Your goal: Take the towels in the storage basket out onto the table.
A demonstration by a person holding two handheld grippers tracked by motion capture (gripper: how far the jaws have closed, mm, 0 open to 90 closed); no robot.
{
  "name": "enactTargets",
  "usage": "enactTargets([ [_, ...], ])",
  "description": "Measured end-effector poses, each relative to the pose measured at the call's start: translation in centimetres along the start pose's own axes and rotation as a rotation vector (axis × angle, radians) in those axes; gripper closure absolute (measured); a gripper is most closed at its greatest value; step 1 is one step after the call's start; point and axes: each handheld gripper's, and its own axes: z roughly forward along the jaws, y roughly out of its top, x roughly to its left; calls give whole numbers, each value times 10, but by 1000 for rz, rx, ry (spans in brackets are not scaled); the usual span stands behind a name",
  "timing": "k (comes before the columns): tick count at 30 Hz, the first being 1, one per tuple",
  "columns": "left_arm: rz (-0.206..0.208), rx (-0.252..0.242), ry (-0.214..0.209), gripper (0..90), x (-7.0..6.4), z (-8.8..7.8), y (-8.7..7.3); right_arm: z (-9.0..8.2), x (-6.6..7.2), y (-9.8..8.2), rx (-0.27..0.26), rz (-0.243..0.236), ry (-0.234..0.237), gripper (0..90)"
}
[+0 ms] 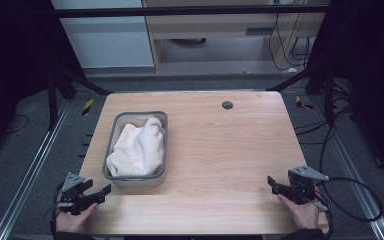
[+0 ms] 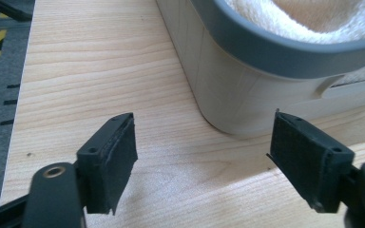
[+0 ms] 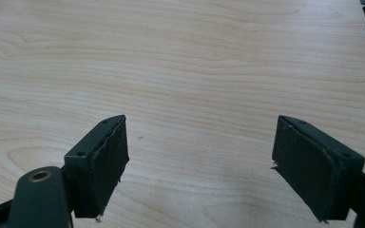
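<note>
A light wooden table (image 1: 220, 150) is taking up the middle of the high view, with a small dark round cap (image 1: 227, 105) sitting near its upper edge, right of centre. No writing or label is showing on anything. Left of centre, a pale basket (image 1: 114, 145) with a grey rim is standing on the table, and a cream towel (image 1: 137, 147) is lying bunched inside it, spilling toward the rim. At the lower left of the frame, the left gripper (image 1: 100, 194) is hovering just beside the basket's near corner, jaws spread wide and gripping nothing. In the left gripper view, the basket's wall (image 2: 228, 90) is rising close ahead at upper right. At the lower right, the right gripper (image 1: 272, 184) is resting well apart from the basket, jaws likewise gaping over bare wood.
</note>
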Motion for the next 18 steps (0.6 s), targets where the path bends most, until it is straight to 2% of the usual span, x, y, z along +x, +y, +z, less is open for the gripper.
enactTargets([
  [5,-14,-7,-7,264,2,-4,0,1,-1,0,-2,3,10,179],
  [6,-17,-21,-1,265,3,-6,1,-1,-1,0,-12,19,19,179],
  [9,-14,-39,4,266,4,-11,4,-2,-1,-1,-29,14,16,180],
  [13,-32,-59,0,262,3,-17,9,-2,0,-1,-23,11,22,173],
  [18,-39,-61,27,247,3,-22,15,-3,1,-1,-21,19,33,175],
])
